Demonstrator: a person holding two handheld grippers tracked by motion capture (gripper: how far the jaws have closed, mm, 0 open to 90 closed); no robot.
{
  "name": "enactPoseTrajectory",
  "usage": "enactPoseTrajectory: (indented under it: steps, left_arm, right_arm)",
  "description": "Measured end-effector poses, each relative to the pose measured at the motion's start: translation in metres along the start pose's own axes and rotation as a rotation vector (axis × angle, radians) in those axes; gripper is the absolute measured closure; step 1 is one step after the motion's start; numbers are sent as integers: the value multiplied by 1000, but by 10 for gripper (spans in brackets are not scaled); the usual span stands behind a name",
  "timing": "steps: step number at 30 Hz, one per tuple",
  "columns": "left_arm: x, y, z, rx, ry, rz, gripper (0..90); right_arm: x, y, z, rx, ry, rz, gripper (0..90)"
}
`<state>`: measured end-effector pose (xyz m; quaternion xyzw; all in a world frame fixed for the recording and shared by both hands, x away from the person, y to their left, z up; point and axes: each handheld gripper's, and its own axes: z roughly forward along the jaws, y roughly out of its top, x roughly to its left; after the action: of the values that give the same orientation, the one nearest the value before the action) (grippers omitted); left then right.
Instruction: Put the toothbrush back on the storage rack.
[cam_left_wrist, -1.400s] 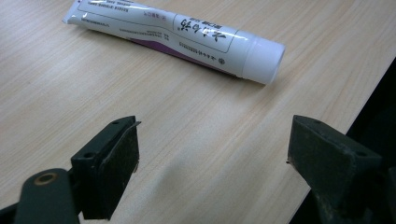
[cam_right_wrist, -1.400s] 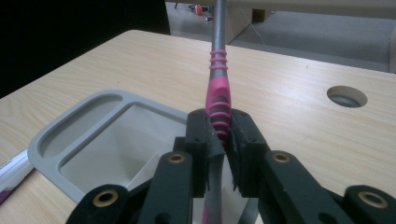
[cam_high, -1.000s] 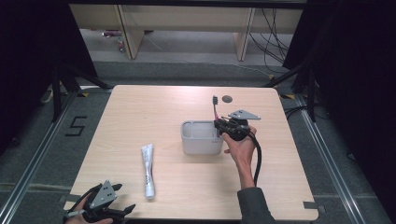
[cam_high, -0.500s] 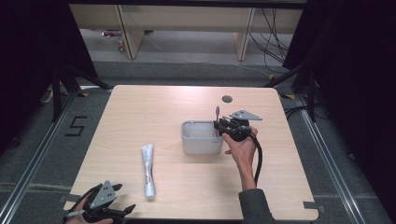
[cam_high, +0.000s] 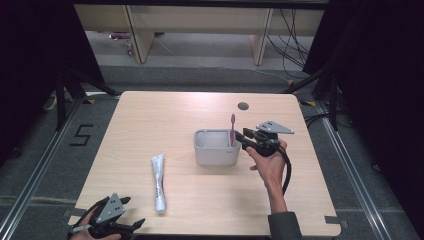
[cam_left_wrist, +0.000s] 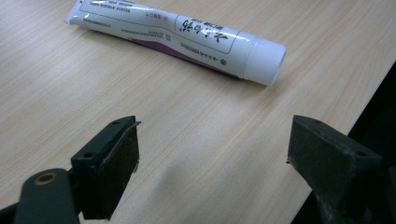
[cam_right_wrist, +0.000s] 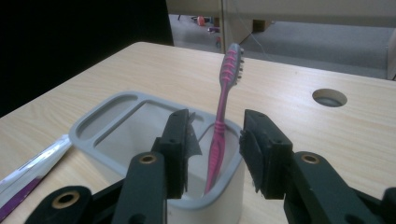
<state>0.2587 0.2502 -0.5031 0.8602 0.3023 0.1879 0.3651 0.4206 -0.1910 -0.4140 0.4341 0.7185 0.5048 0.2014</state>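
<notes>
Though its foot is hidden, toothbrush (cam_right_wrist: 224, 112) stands free of right gripper (cam_right_wrist: 217, 149).

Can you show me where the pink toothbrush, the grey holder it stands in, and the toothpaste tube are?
toothbrush (cam_right_wrist: 218, 140), right gripper view, on its pink handle.
holder (cam_high: 216, 156), high view, on its front wall.
toothpaste tube (cam_left_wrist: 187, 37), left gripper view, on its printed white body.

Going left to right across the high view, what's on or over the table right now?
Left gripper → toothpaste tube → grey holder → pink toothbrush standing in the holder's right end → right gripper, its fingers apart.
</notes>
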Motion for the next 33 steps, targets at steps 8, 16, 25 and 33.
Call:
enactPoseTrajectory:
  steps: [8,16,25,33]
  left_arm:
    - [2,0,-2,18,4,14,159]
    - [0,0,0,1,0,-1,159]
    - [1,1,-2,15,-8,14,159]
    - [0,1,-1,-2,-3,6,159]
  right_arm:
    - [3,-8,-18,26,-11,9,557]
    - [3,-23,-40,45,-11,-26,526]
    - [3,-35,-56,58,-7,-11,518]
    - [5,-47,-63,70,-3,3,487]
